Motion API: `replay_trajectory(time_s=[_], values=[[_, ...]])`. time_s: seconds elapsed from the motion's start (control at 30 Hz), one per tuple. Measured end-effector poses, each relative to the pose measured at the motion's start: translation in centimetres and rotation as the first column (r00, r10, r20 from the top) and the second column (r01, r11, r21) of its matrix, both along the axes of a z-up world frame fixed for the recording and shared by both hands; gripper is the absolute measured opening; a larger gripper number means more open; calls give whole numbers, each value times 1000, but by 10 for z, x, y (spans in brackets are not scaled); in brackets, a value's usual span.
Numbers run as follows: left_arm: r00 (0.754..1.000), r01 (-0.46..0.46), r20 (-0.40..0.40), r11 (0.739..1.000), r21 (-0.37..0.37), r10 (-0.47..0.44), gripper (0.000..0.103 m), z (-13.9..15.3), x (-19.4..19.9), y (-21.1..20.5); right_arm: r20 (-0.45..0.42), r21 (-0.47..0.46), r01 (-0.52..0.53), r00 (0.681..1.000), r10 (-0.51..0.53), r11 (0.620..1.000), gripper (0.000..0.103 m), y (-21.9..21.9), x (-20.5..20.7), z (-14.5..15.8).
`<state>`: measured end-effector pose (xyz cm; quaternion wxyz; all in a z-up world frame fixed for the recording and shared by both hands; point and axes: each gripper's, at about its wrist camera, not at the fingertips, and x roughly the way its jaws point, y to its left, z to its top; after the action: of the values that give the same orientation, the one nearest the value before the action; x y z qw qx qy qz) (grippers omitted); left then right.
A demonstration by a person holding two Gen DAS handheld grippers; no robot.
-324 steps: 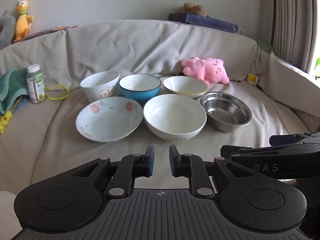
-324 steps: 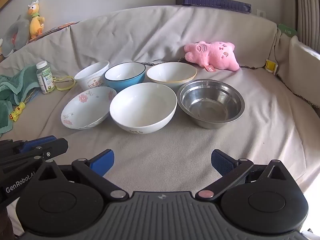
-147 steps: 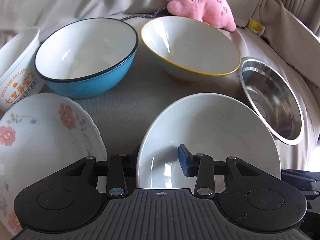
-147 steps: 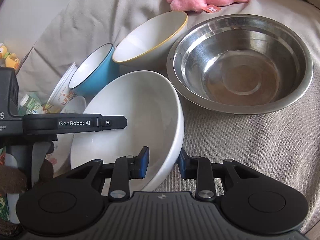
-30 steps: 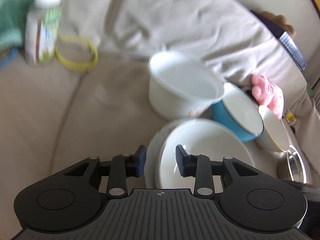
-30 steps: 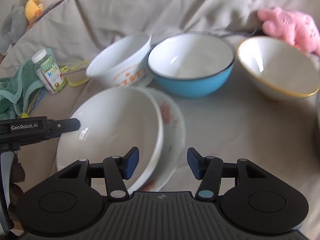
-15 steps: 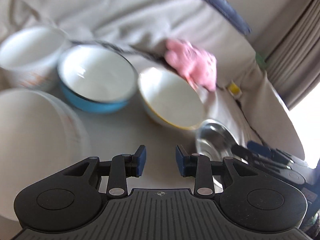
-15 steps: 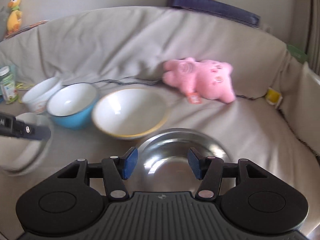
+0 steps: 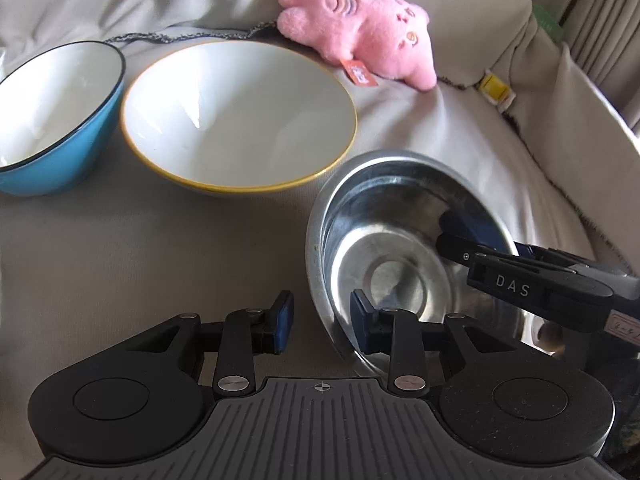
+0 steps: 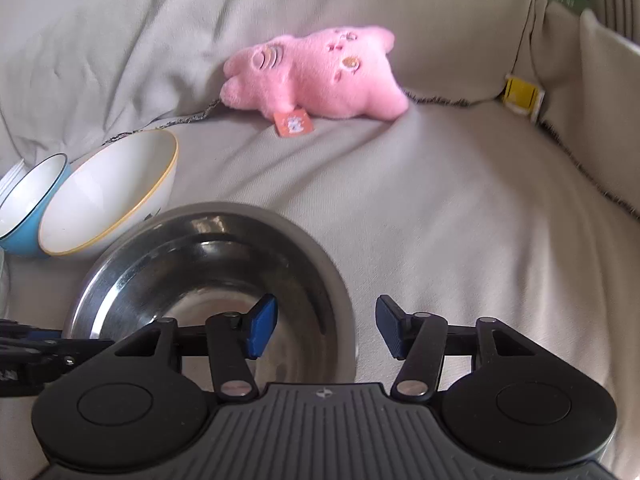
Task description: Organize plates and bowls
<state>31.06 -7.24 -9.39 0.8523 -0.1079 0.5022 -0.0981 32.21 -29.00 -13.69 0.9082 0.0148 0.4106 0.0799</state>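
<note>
Both tools angled down, straddling steel bowl (image 9: 400, 216) rim

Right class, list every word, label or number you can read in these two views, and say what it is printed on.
"DAS": white letters on the right gripper, on its black arm, in the left wrist view.
Orange tag on the pink plush: print too small to read.
Small light label at the right edge of the left wrist view: unreadable.
Steel bowl, yellow-rimmed bowl, blue bowl: no text visible.
</note>
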Motion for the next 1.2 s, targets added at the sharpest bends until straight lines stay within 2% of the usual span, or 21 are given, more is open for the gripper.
replay_trajectory(time_s=[0.03, 0.07, 0.1, 0.27, 0.43, 0.53, 0.6, 0.77, 0.93, 1.03, 1.13, 1.2], values=[[1000, 9, -3, 1000, 3, -9, 28, -1, 0, 0, -10, 10, -10, 1000, 10, 1000, 50, 1, -1, -3], [1000, 17, -6, 1000, 0, -17, 26, -2, 0, 0, -19, 17, -22, 1000, 22, 1000, 43, 3, -2, -5], [1000, 24, -8, 1000, -4, -24, 24, -2, 0, 0, -22, 15, -25, 999, 25, 1000, 42, 6, -4, -6], [998, 59, 7, 997, 55, -60, 24, 2, -13, 5, -40, 21, -42, 998, 43, 999, 40, 18, -22, -2], [998, 59, 8, 998, 30, -59, 24, 13, -41, 34, -58, 26, -77, 995, 79, 997, 40, 42, -50, 9], [997, 73, 18, 997, 13, -73, 31, 24, -66, 59, -69, 50, -108, 991, 111, 993, 40, 61, -69, 21], [997, 75, 21, 997, 12, -75, 30, 34, -84, 72, -66, 44, -142, 987, 145, 989, 40, 80, -85, 32], [995, 32, 93, 999, -12, -31, 30, 71, -120, 122, -14, 5, -231, 973, 231, 973, 40, 135, -115, 66], [985, 2, 171, 999, -36, 4, 31, 102, -133, 179, 23, 1, -284, 959, 284, 959, 40, 191, -124, 100], [969, -64, 233, 994, -88, 83, 31, 105, -140, 213, 41, -36, -297, 954, 298, 954, 41, 225, -123, 110], [964, -116, 228, 988, -104, 138, 33, 104, -146, 239, 54, -80, -330, 941, 335, 941, 41, 265, -125, 116], [956, -153, 241, 984, -86, 170, 33, 105, -153, 252, 56, -96, -350, 933, 356, 932, 43, 289, -125, 115]])
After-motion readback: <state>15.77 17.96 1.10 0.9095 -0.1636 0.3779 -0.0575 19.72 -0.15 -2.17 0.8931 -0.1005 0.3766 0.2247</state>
